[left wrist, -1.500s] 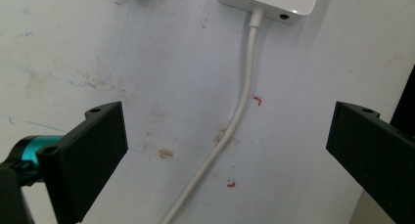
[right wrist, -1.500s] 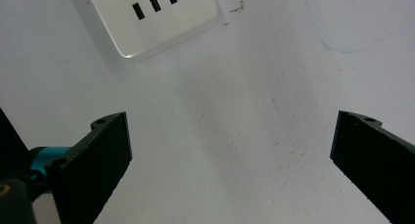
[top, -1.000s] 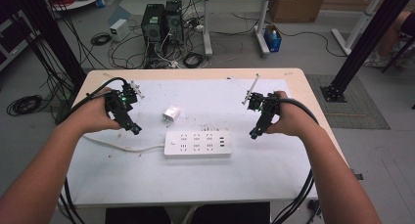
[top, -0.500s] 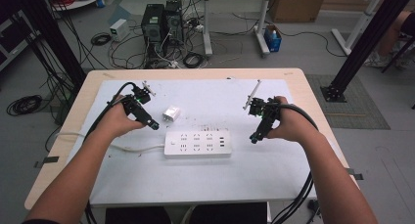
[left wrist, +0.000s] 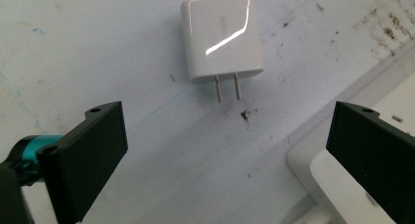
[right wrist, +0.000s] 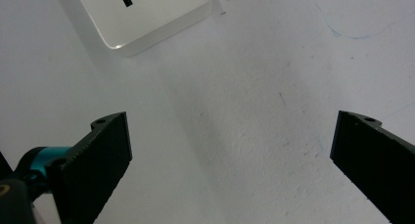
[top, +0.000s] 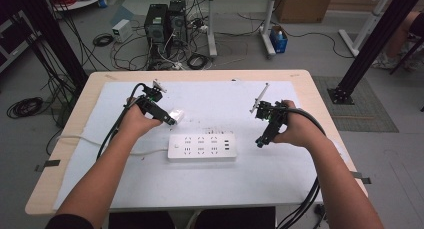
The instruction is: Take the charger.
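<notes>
On the white table cover (top: 210, 189), the small glossy white plug-in charger w/ two metal prongs (left wrist: 222, 38) lies flat just ahead of your left gripper (left wrist: 225, 150), jaws spread wide, empty. Approach it centred, grip the body sides, not the prongs. The right gripper (right wrist: 230, 160), also spread, probably waits beside the long white plastic power strip (top: 201, 147).

L gripper (top: 171, 121) beside charger (top: 177, 115)

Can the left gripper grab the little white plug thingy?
Probably yes. The left gripper has its jaws wide open, and the white charger lies flat just ahead with nothing between them.
</notes>
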The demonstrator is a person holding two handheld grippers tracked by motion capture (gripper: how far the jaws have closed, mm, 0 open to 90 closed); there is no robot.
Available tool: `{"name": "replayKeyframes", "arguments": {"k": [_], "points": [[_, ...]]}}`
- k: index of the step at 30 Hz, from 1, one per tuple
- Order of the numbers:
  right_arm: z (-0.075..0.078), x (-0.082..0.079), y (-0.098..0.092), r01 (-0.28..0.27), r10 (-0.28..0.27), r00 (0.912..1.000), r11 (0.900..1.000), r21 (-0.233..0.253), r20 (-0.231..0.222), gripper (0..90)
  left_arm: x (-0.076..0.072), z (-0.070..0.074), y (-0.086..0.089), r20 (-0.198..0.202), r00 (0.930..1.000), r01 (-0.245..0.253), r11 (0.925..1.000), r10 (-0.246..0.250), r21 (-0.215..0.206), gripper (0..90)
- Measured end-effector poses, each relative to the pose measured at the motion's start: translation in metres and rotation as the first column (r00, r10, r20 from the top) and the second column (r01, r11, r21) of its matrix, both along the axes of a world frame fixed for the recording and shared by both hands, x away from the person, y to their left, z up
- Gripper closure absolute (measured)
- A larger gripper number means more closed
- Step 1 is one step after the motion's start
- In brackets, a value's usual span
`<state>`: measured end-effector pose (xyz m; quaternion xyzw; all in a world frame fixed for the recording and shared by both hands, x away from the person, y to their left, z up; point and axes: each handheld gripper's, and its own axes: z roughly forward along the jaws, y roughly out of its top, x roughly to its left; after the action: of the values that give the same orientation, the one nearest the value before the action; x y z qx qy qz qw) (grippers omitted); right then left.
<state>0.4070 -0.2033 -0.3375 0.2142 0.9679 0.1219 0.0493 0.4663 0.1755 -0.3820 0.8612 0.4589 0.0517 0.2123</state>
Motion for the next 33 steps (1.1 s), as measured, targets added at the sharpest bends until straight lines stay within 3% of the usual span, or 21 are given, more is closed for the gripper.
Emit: {"name": "replayKeyframes", "arguments": {"k": [5, 12, 20, 33], "points": [[0.000, 0.001, 0.000, 0.005, -0.005, 1.0000, 1.000, -0.001, 0.000, 1.1, 0.007, -0.009, -0.010, 0.002, 1.0000, -0.002, 0.9999, 0.002, 0.016, 1.7], [0.001, -0.001, 0.000, 0.016, -0.016, 0.9999, 1.000, -0.001, 0.004, 1.1, 0.012, -0.014, -0.016, 0.026, 0.9993, -0.027, 0.9996, 0.027, 0.000, 1.7], [0.001, 0.001, -0.002, 0.021, -0.021, 0.9998, 1.000, 0.001, 0.004, 1.1, 0.020, -0.024, -0.023, 0.030, 0.9988, -0.039, 0.9992, 0.039, 0.009, 1.7], [0.001, 0.000, -0.002, 0.032, -0.032, 0.9995, 0.999, -0.006, 0.005, 1.1, 0.028, -0.034, -0.027, 0.007, 0.9986, -0.052, 0.9985, 0.052, 0.020, 13.9]]}}
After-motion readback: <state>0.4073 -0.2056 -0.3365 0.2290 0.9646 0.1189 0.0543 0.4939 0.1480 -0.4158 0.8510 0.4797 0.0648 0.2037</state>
